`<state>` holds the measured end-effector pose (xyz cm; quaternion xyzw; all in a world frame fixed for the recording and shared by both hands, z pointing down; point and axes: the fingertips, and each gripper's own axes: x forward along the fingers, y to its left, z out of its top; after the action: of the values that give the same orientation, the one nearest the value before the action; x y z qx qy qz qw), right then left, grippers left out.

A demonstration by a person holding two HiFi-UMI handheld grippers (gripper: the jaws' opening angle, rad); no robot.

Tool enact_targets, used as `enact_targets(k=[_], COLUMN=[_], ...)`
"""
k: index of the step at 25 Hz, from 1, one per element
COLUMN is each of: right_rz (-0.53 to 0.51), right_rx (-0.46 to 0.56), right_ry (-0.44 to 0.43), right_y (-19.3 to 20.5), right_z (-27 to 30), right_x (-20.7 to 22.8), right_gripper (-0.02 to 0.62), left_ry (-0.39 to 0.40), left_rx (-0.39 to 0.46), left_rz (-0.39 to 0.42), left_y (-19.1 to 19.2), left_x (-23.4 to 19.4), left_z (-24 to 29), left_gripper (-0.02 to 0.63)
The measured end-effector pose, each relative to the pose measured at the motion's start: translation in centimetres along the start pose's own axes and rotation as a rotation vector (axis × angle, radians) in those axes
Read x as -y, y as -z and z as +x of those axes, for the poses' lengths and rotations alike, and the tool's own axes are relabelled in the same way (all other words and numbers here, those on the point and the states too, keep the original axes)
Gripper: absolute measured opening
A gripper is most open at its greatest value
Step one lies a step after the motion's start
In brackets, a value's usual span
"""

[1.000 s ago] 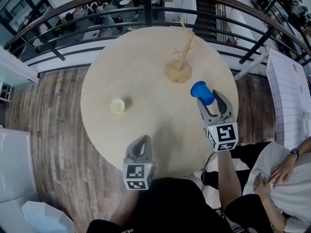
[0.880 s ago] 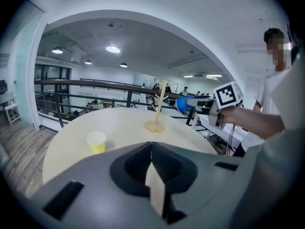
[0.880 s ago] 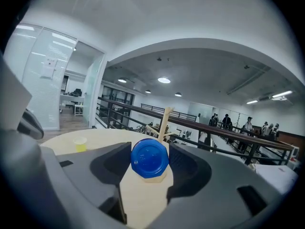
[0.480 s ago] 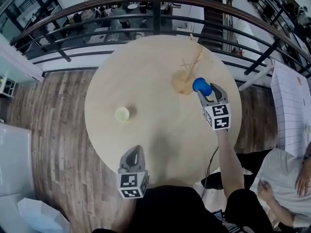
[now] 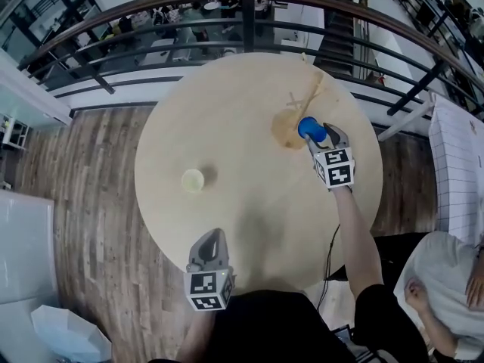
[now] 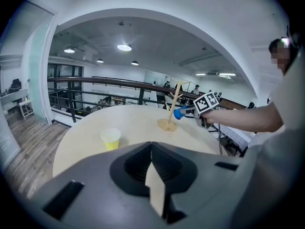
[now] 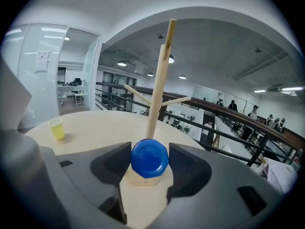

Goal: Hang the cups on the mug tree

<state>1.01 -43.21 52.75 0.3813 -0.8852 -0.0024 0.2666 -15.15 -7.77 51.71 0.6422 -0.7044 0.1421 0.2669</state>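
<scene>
A wooden mug tree (image 5: 301, 106) stands on its round base (image 5: 287, 131) at the far right of the round table (image 5: 242, 225). My right gripper (image 5: 314, 134) is shut on a blue cup (image 5: 310, 128), which lies on its side and almost touches the tree's base. In the right gripper view the blue cup (image 7: 149, 159) sits between the jaws, bottom toward the camera, with the tree's pole (image 7: 159, 75) just behind it. A yellow cup (image 5: 193, 180) stands upright at the table's left. My left gripper (image 5: 214, 241) hangs shut and empty over the near edge.
A dark metal railing (image 5: 227, 10) curves round the table's far side, with an open hall below. Wooden floor (image 5: 83, 203) lies to the left. A seated person (image 5: 446, 286) is at the lower right, next to a white gridded board (image 5: 457, 157).
My right gripper has carried the blue cup away from me, up to the mug tree's base. The left gripper has stayed near the table's front edge.
</scene>
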Motion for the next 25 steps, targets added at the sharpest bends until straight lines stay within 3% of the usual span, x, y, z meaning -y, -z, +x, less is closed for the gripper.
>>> enact_targets(k=[8, 14, 18, 21, 25], right_rz=[-0.038, -0.059, -0.031, 0.037, 0.081], right_rx=[-0.035, -0.017, 0.102, 0.23, 0.364], right_ry=[0.003, -0.01, 0.052, 0.039, -0.025], right_y=[1.2, 1.1, -0.7, -2.6, -5.2], right_z=[1.0, -0.3, -5.9, -11.4, -17.5], right_x=[-0.3, -1.0, -1.7, -3.9, -6.6], right_gripper=[0.258, 0.321, 0.321, 0.319, 0.223], left_ry=[0.011, 0.017, 0.022, 0.026, 0.036], left_rx=[0.0, -0.003, 0.015, 0.022, 0.034], left_rz=[0.015, 0.012, -0.001, 0.0, 0.01], left_y=[-0.4, 0.0, 0.1, 0.1, -0.5], left_x=[0.4, 0.4, 0.2, 0.3, 1.4], left_z=[0.4, 0.4, 0.6, 0.4, 0.4], left_gripper=[0.012, 0.012, 0.012, 0.012, 0.012])
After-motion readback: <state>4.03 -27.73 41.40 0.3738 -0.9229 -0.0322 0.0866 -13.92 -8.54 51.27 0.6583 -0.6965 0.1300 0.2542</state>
